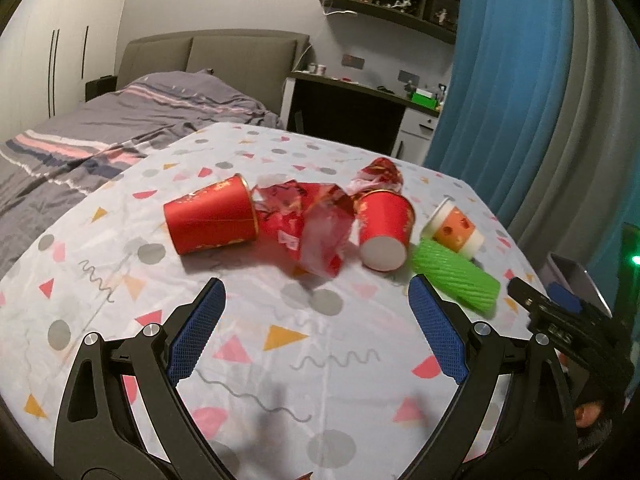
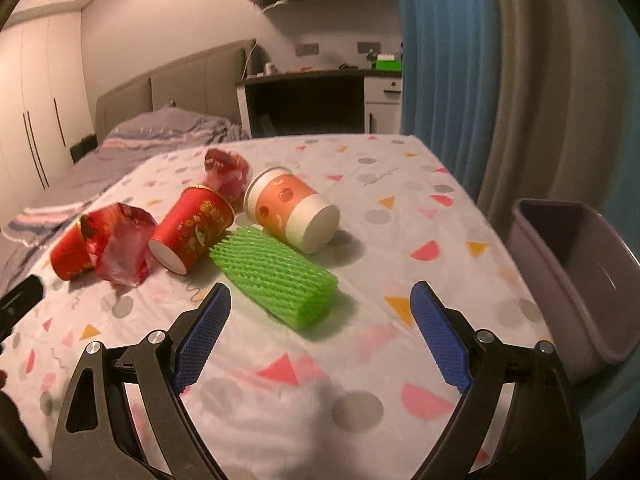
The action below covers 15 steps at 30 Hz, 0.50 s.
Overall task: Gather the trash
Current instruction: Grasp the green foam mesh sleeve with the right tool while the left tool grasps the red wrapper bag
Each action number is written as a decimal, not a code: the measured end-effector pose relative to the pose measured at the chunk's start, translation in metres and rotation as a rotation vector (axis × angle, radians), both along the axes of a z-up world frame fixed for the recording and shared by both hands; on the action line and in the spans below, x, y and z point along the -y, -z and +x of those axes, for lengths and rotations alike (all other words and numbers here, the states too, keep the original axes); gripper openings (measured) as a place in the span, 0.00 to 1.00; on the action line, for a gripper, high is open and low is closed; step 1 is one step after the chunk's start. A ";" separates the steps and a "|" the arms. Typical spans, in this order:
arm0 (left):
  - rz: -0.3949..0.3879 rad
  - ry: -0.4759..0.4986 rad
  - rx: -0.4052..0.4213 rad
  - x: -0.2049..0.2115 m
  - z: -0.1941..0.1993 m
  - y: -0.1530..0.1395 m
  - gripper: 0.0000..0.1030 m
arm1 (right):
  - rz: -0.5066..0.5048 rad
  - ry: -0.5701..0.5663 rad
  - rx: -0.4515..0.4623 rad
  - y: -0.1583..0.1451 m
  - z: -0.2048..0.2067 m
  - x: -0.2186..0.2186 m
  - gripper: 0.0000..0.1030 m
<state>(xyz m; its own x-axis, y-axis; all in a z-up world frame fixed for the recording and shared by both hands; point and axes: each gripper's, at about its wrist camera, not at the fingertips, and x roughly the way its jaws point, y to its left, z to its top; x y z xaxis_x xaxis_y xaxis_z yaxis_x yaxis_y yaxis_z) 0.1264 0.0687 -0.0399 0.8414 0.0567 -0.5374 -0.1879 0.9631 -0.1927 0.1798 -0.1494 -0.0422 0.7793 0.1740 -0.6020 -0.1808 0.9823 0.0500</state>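
Both tools spread wide, gripping nothing: left gripper (image 1: 316,296) facing red cups (image 1: 212,216), right gripper (image 2: 320,300) just short of green foam sleeve (image 2: 276,280). Grey bin (image 2: 576,276) at table edge (likely drop point).

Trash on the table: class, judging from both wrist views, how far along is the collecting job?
Done: nothing visibly; the grey bin shows no trash inside. In hand: nothing; left gripper and right gripper are both open and empty. Left: two red cups, red wrapper, crumpled red piece, orange cup, and green foam sleeve, nearest the right gripper.
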 end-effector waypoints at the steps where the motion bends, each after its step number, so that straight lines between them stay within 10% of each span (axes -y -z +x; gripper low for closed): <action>1: 0.002 -0.003 -0.001 -0.002 0.000 0.000 0.88 | -0.007 -0.007 -0.010 0.002 0.006 -0.003 0.86; 15: -0.045 -0.005 -0.033 -0.030 0.030 0.006 0.88 | -0.066 -0.059 -0.171 0.029 0.050 -0.022 0.68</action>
